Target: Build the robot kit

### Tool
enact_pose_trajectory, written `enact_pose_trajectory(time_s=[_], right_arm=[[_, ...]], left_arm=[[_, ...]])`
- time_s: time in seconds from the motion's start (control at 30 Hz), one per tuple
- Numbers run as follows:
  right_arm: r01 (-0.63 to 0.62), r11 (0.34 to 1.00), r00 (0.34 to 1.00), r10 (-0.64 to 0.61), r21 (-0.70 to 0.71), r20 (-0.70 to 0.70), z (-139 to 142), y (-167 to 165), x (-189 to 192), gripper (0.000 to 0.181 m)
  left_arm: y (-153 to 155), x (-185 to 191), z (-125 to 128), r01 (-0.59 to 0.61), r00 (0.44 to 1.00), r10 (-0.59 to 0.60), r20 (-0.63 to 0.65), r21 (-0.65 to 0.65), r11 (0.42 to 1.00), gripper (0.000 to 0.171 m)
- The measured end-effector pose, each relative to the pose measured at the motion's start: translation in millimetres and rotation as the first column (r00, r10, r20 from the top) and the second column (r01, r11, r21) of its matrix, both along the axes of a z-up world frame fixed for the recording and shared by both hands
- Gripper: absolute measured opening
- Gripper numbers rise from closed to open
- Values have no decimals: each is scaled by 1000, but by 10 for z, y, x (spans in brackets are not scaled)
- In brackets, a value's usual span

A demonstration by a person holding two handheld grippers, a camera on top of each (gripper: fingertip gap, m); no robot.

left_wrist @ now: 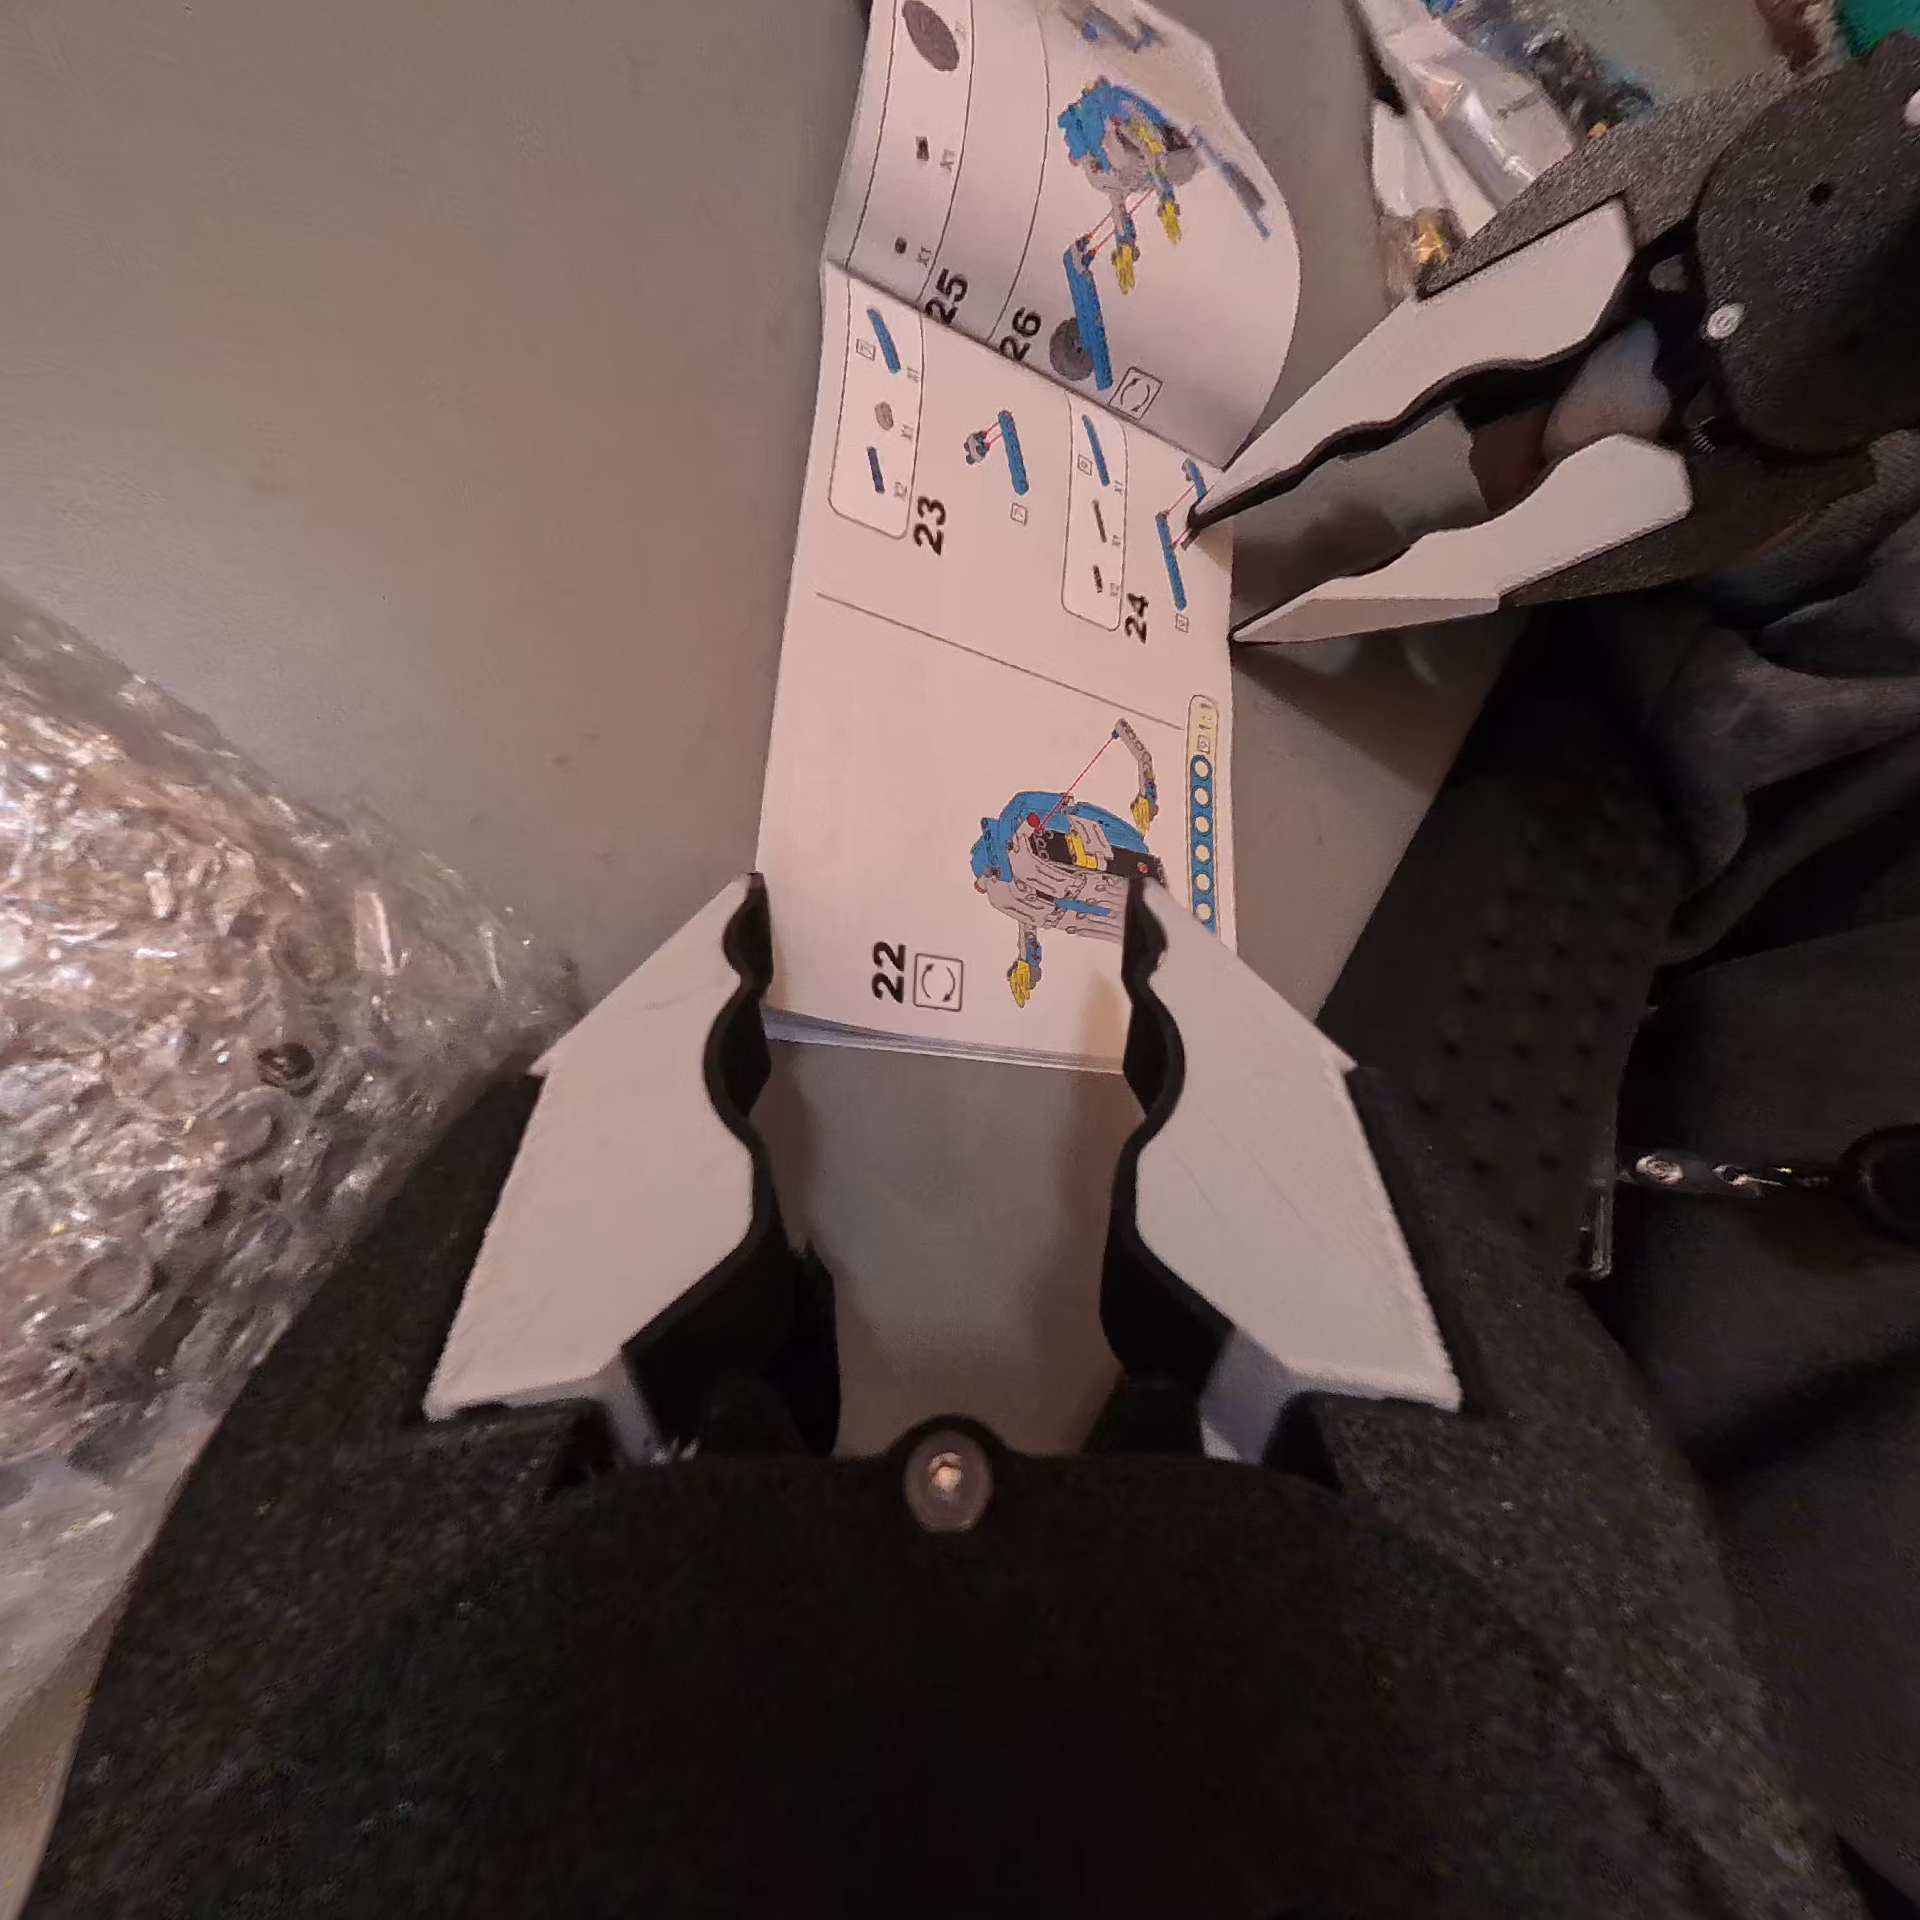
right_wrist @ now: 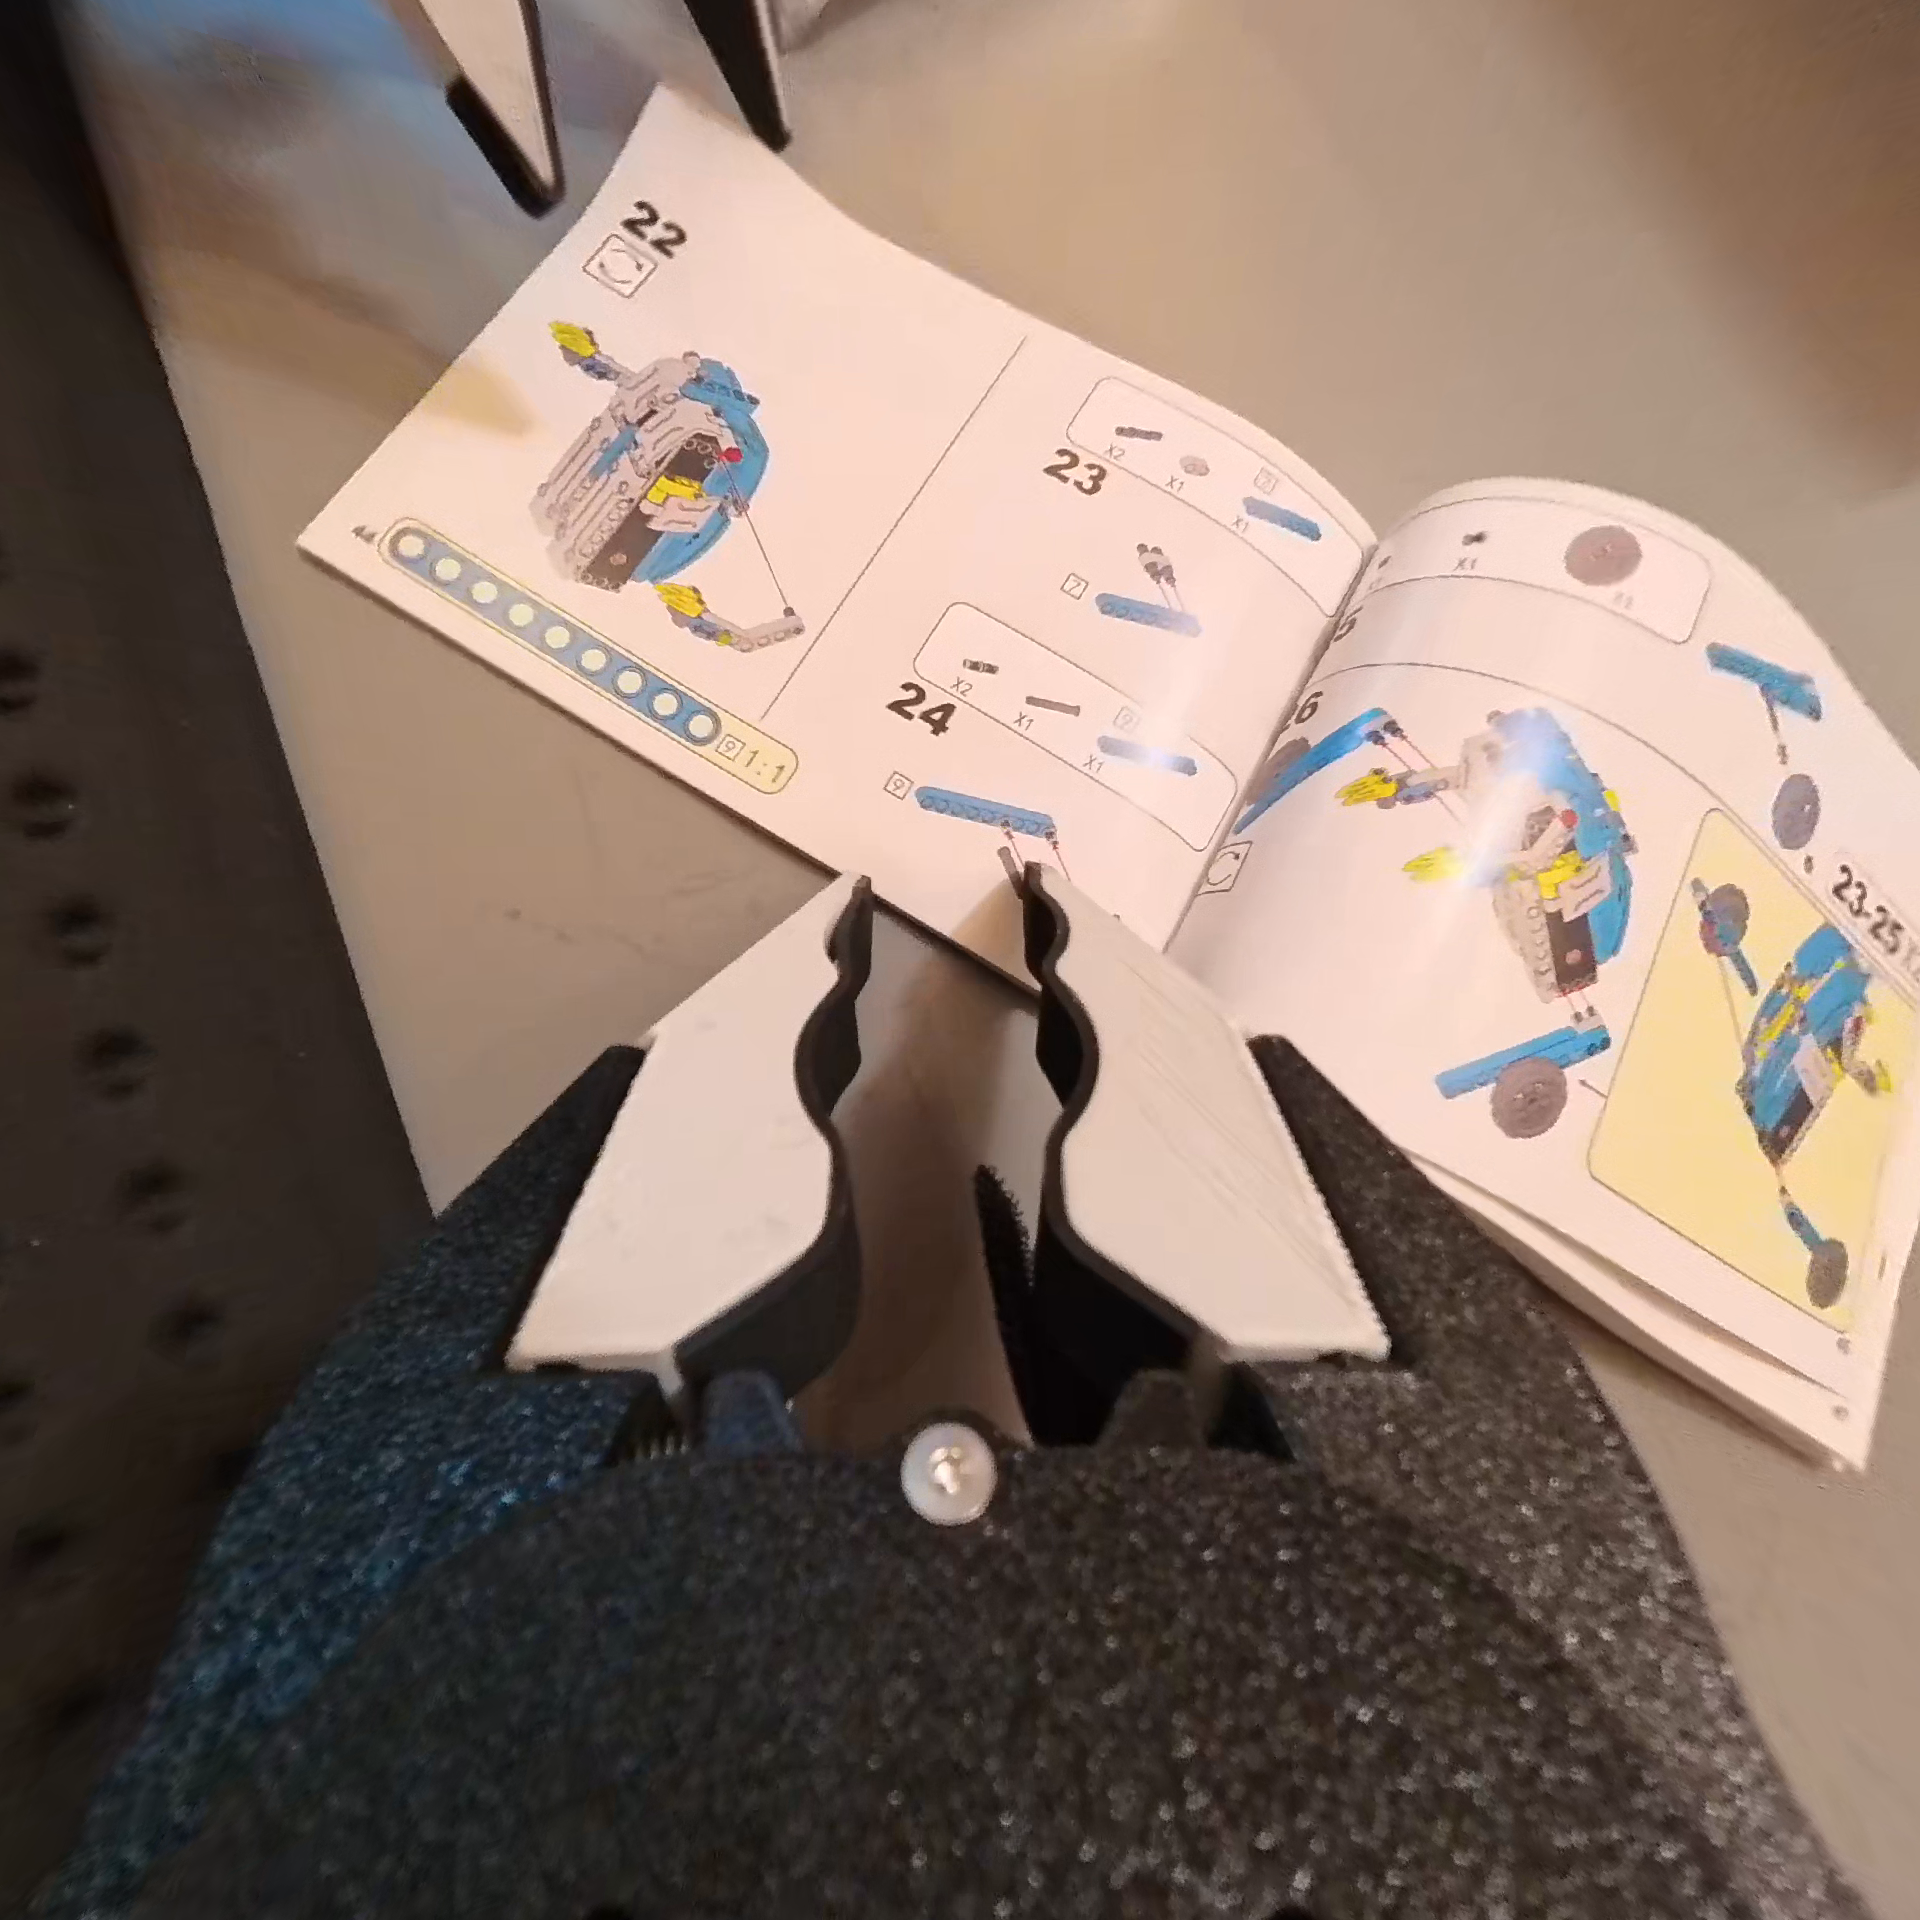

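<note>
An open instruction booklet with drawings of a blue and grey toy model lies on the grey table. My left gripper is open, and its white fingers stand over the booklet's near end, one at each side. My right gripper comes in from the right, open, with one tip on the page's edge and the other just off it. In the right wrist view the right gripper is open at the booklet's near edge, and the left gripper shows at the top.
Crumpled bubble wrap lies at the left. A black perforated mat runs along the table's right side and also shows in the right wrist view. Clear bags of small parts sit at the far right.
</note>
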State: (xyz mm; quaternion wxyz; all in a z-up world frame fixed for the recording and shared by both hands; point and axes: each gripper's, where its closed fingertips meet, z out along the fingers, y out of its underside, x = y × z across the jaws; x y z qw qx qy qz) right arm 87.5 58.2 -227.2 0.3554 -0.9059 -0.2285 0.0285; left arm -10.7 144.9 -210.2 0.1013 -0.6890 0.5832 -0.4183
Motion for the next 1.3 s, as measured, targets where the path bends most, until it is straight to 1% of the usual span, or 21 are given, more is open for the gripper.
enact_pose_trajectory(time_s=[0.03,0.13,0.17,0.2,0.3,0.43,0.5,0.57,0.63,0.67,0.7,0.73,0.83,0.9,0.93,1.0,1.07,1.13,1.17,1.23,1.3], right_arm=[[1,1000,1000,-1,1,-2,2,0,3,28],[6,1000,1000,-6,0,-12,-2,7,-2,28],[8,1000,1000,-8,4,-9,-2,14,-5,28],[8,1000,1000,-8,10,-3,1,23,-12,28],[5,1000,1000,-5,16,19,-1,33,-27,28],[10,1000,1000,-10,17,4,2,31,-25,28],[11,1000,1000,-11,17,4,-3,32,-25,28],[10,1000,1000,-10,19,4,-4,35,-26,28],[10,1000,1000,-10,18,-3,-4,38,-29,28],[10,1000,1000,-10,17,-6,-5,39,-29,28],[11,1000,1000,-11,17,-8,-5,39,-29,28],[12,1000,1000,-12,17,-8,-4,41,-30,28],[15,1000,1000,-15,24,2,0,49,-31,28],[14,999,1000,-14,31,7,12,57,-33,28],[5,999,1000,-5,42,0,36,62,-55,34],[-16,997,999,18,75,-28,117,74,-127,49],[-43,990,998,48,136,-33,233,101,-214,65],[-38,976,999,34,214,22,346,163,-229,81],[-26,966,998,11,256,60,404,193,-207,84],[-4,948,994,-31,318,105,505,222,-160,81],[47,924,990,-93,379,103,620,239,-65,70]], left_arm=[[6,6,43,-10,1000,11,25,-32,999,64],[-71,69,362,12,983,21,180,-179,984,32],[-116,89,431,29,978,15,210,-208,978,31],[-142,101,408,35,981,6,195,-206,978,32],[-69,118,129,-20,997,27,70,-106,994,40],[4,79,53,-76,997,77,10,-62,995,37],[129,-13,-16,-129,990,130,-48,20,991,36],[170,-118,-126,-128,984,138,-109,99,987,33],[151,-125,-125,-129,985,139,-102,103,986,33],[167,-134,-131,-134,983,146,-111,108,985,28],[218,-137,-130,-151,980,166,-114,130,980,13],[253,-128,-105,-164,978,180,-102,147,975,5],[227,-51,49,-164,984,174,-44,176,971,1],[187,4,158,-131,989,142,-43,193,972,0],[137,57,253,-108,993,115,-40,147,983,0],[61,232,574,-99,995,99,2,-65,993,0],[101,440,912,-109,992,122,36,-242,964,0],[138,636,1138,-100,991,123,49,-333,938,0],[156,718,1202,-105,991,131,42,-378,920,0],[179,855,1288,-117,988,151,35,-470,875,0],[180,939,1313,-117,988,155,30,-520,846,0]])
